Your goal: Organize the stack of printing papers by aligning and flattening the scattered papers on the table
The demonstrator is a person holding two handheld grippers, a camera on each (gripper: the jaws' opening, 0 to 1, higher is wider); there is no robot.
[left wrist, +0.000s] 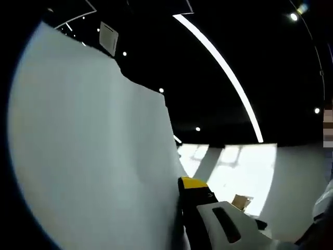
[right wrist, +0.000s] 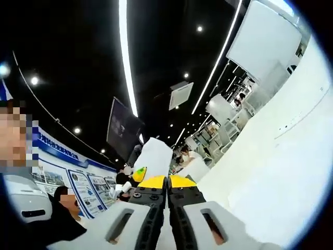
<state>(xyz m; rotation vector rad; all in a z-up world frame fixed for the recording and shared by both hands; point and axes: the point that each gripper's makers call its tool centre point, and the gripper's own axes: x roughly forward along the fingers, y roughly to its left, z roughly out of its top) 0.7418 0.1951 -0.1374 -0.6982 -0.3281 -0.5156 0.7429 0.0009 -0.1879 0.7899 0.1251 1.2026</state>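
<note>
In the left gripper view a large white sheet of printing paper [left wrist: 93,151] stands raised in front of the camera, covering the left half of the picture from near the top down to the bottom, its upper edge stepped against the dark ceiling. The left hand-held gripper [left wrist: 193,183] comes up from the bottom beside the sheet's right edge: one yellow-tipped jaw with its black body and white shell is plain, pressed close against the paper, but the other jaw is hidden behind the sheet, so whether the paper is actually pinched cannot be told.

In the right gripper view the right hand-held gripper [right wrist: 167,181] rises from the bottom centre with its two yellow tips drawn together, only a thin dark seam between them, and nothing visible in that seam. Just beyond its tips a smaller white sheet [right wrist: 154,156] is held upright by the other hand-held gripper, whose yellow tip [right wrist: 139,173] shows at the sheet's lower left corner.

Further out, a broad white surface [right wrist: 276,166] fills the right side of the right gripper view (what it is cannot be told). Both cameras look upward at a black ceiling with long light strips [left wrist: 223,67] and small spotlights. A blue-and-white poster wall [right wrist: 78,182] runs along the left, with people standing near it.
</note>
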